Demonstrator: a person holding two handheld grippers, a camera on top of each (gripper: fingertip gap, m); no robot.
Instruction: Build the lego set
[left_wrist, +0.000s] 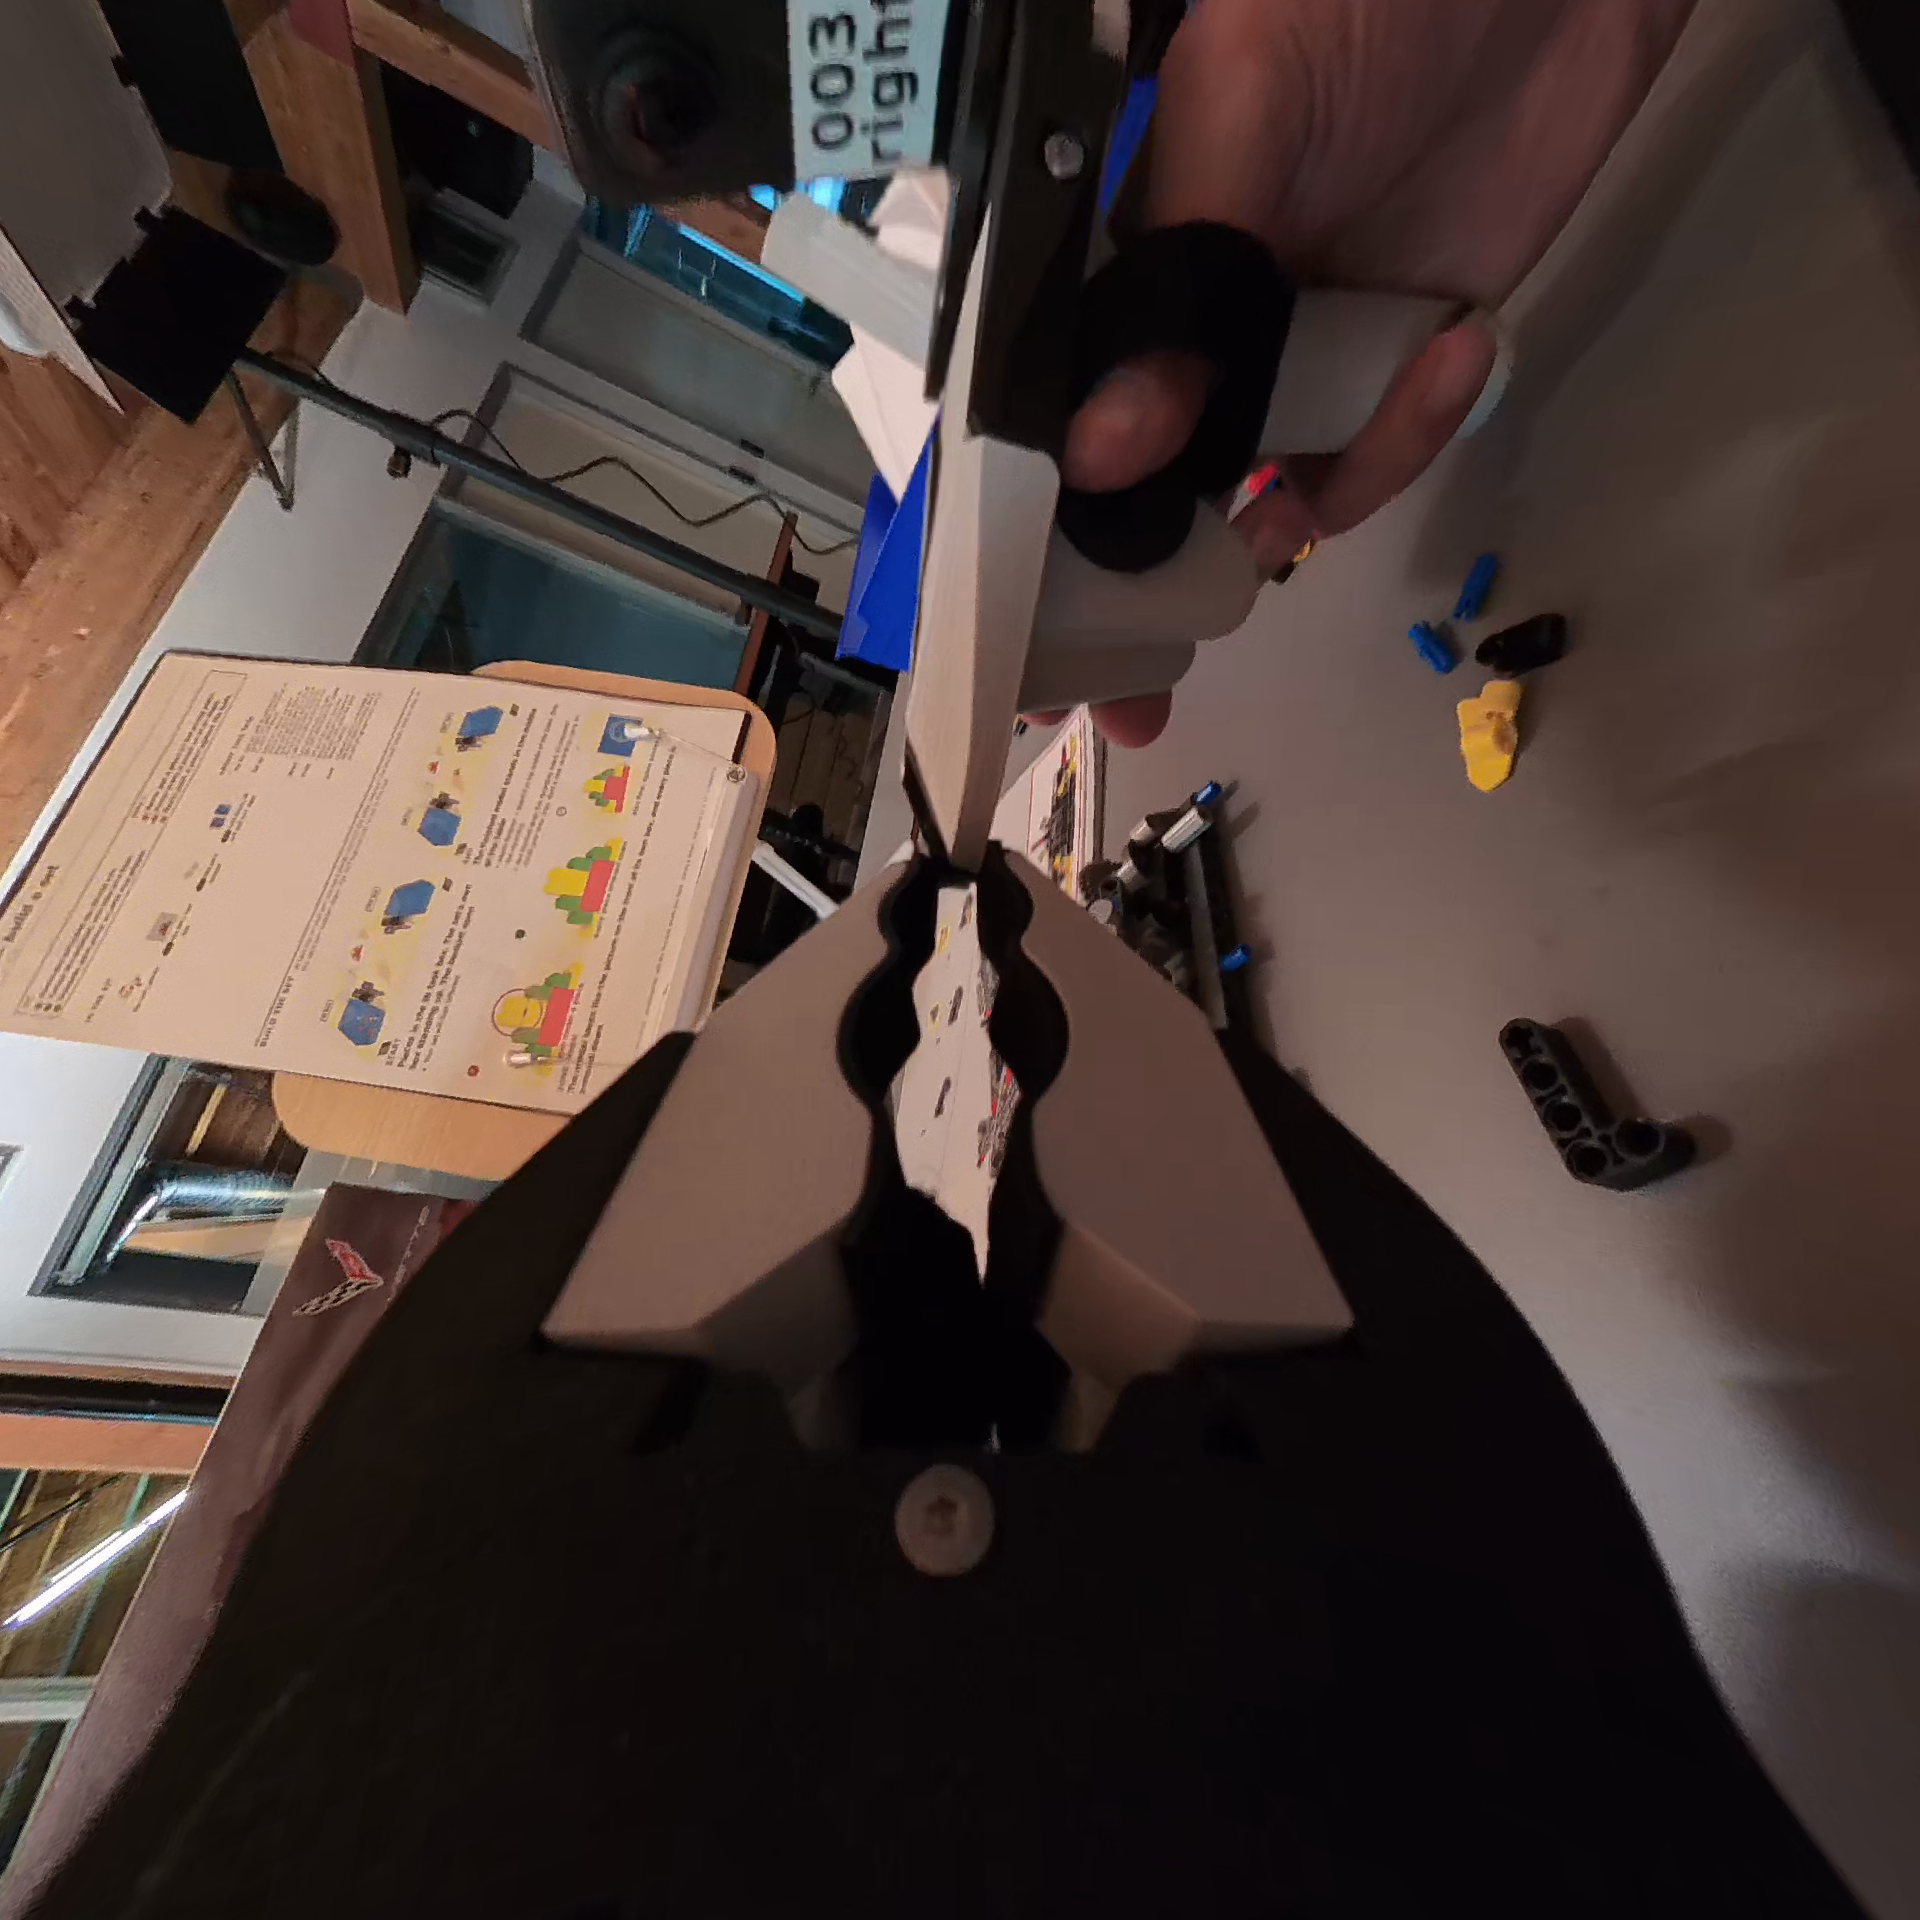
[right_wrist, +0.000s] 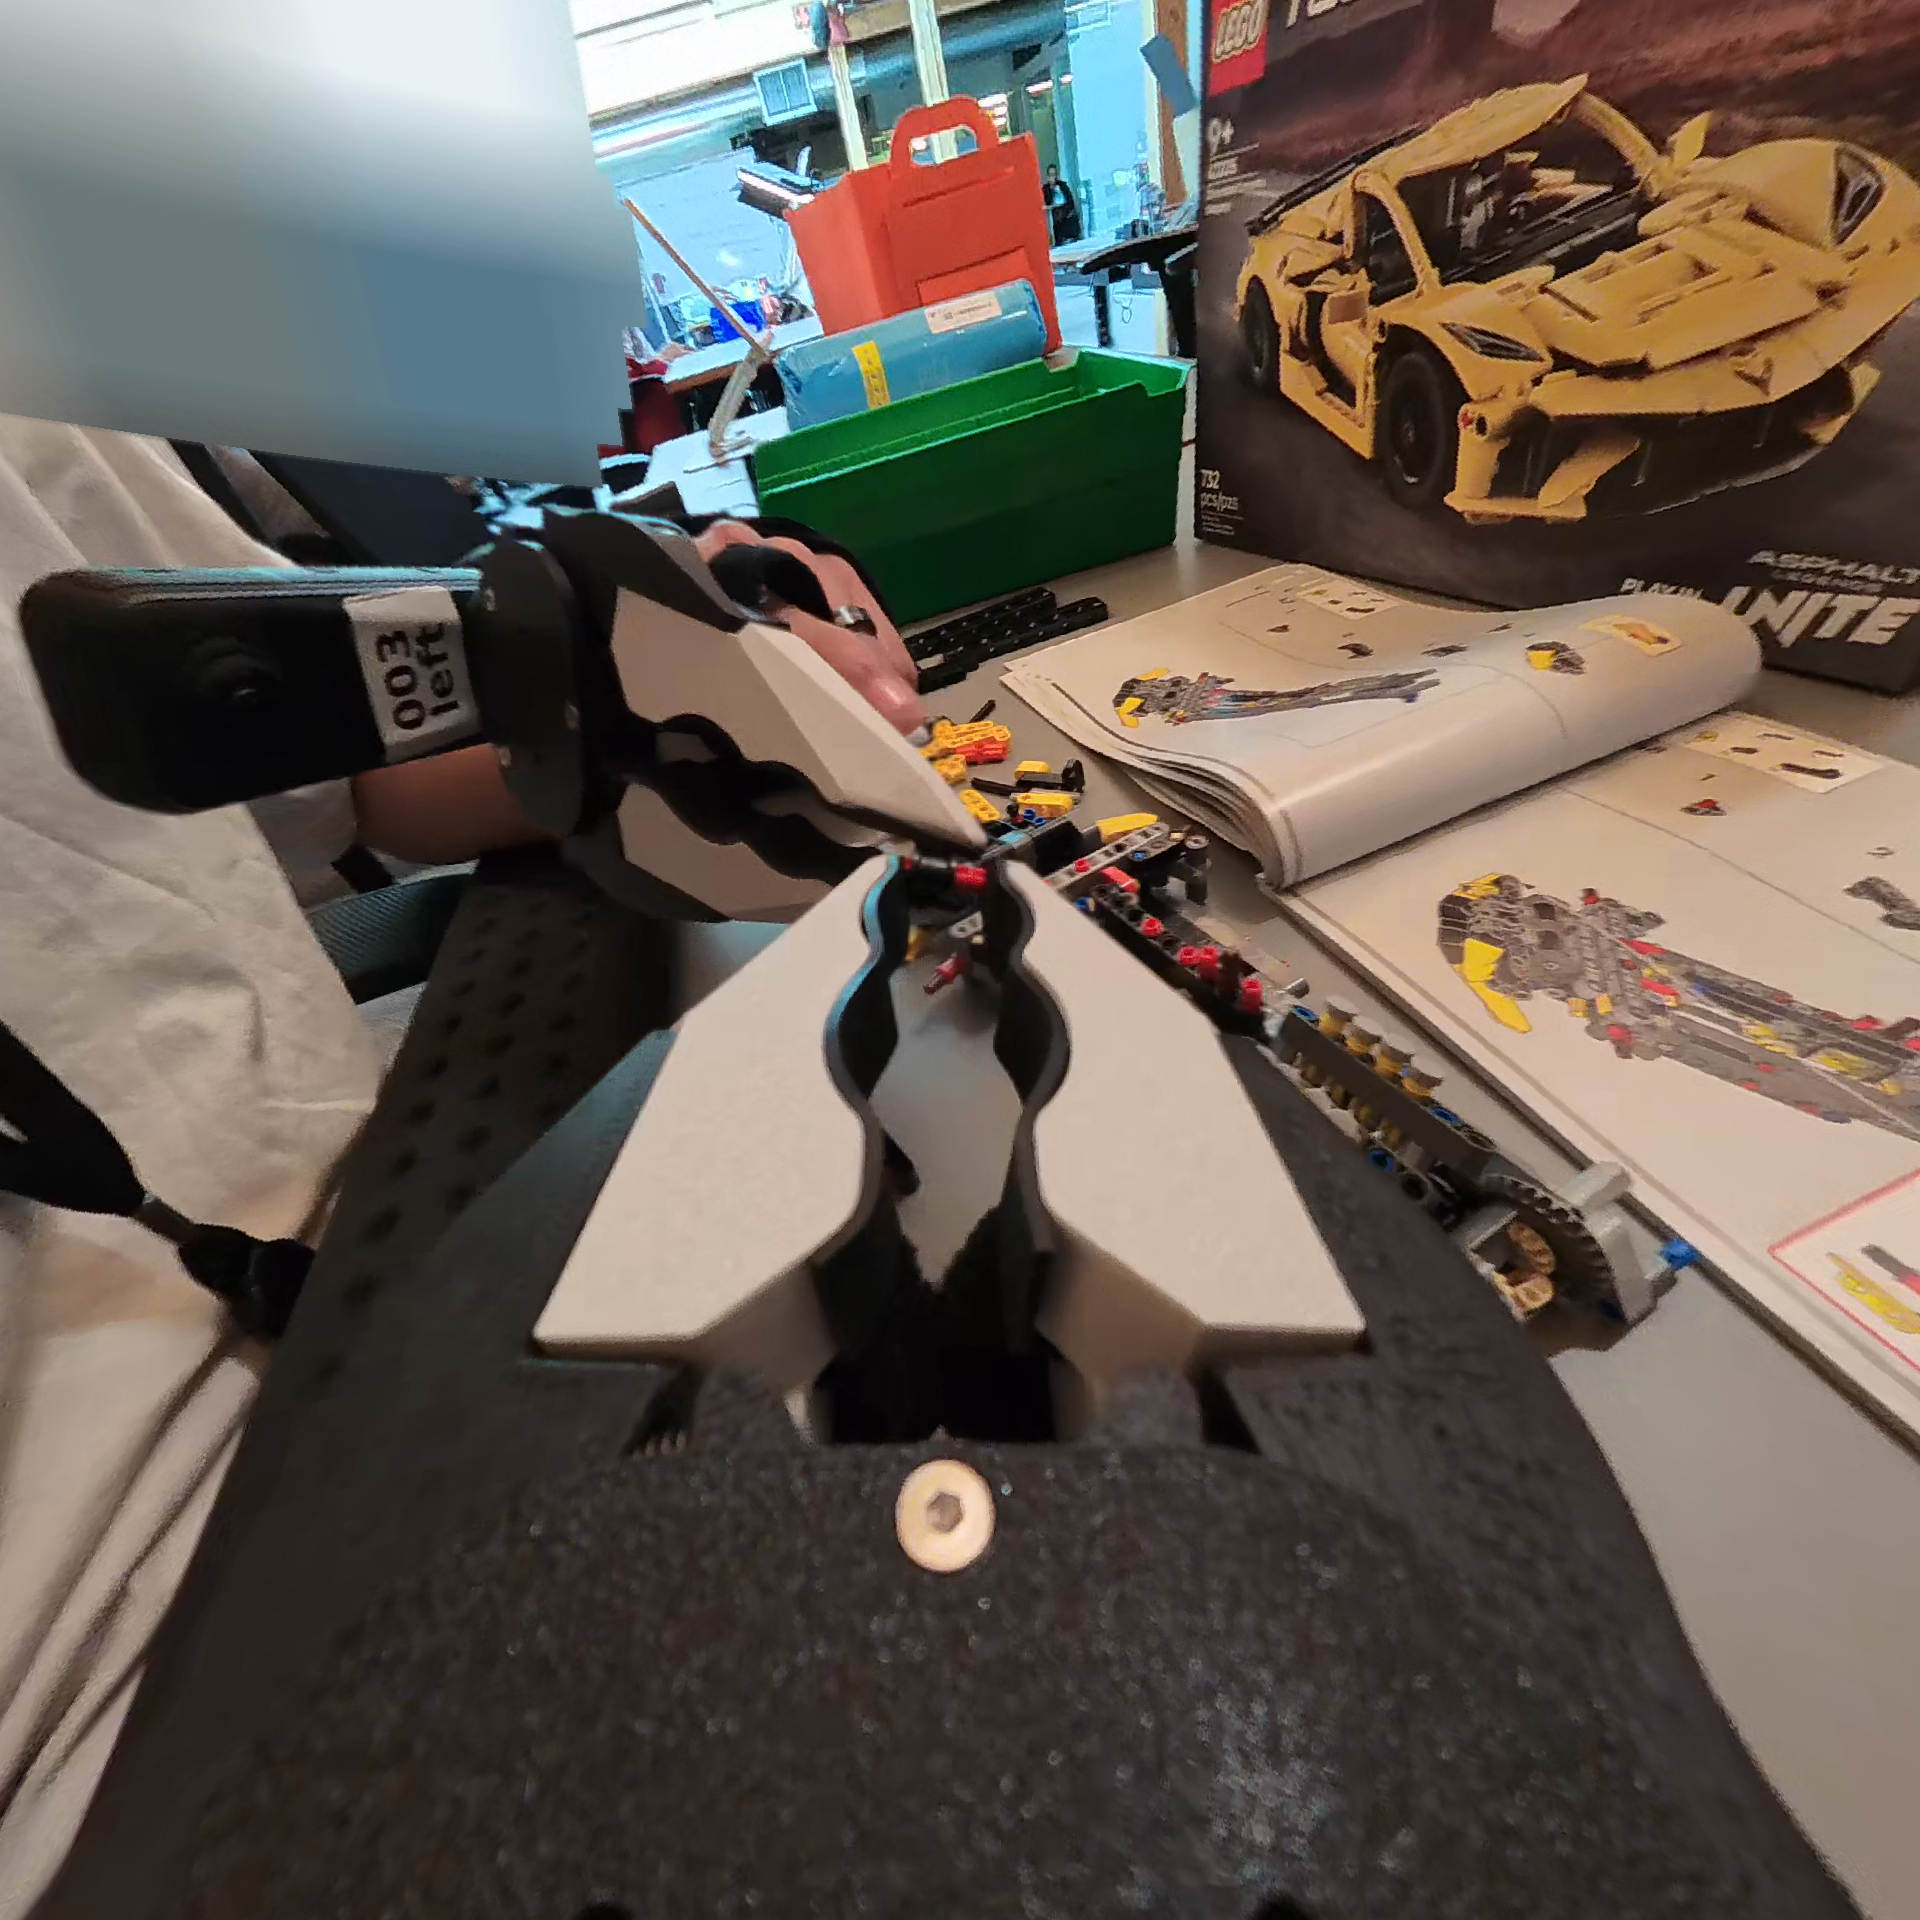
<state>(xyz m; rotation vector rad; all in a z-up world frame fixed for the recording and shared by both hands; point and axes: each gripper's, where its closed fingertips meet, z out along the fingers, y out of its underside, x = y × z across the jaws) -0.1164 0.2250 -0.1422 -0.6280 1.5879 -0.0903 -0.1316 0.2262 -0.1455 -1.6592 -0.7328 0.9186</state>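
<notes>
- Left wrist view: left tongs (left_wrist: 961, 868) nearly closed at the tips, meeting the tips of the right tongs (left_wrist: 951, 847) head-on; nothing discernible in the pinch, so grip impossible to confirm. To the right of the tongs, on the grey surface (left_wrist: 1558, 1455), a black angled beam (left_wrist: 1590, 1107), a yellow piece (left_wrist: 1491, 732) and blue pins (left_wrist: 1449, 623) lying loose.
- Right wrist view: right tongs (right_wrist: 951, 868) narrowed to a sliver, apparently pinching a small black pin with red ends (right_wrist: 956, 875), left tongs (right_wrist: 961, 831) touching the same spot. Just right of the tongs, the long chassis assembly (right_wrist: 1351, 1049) on the surface; beyond it, the open instruction booklet (right_wrist: 1455, 727) and set box (right_wrist: 1558, 312).
- Step in hand, by appearance: passing or seating a small connector. Next move: steady alignment before pressing into the chassis.
</notes>
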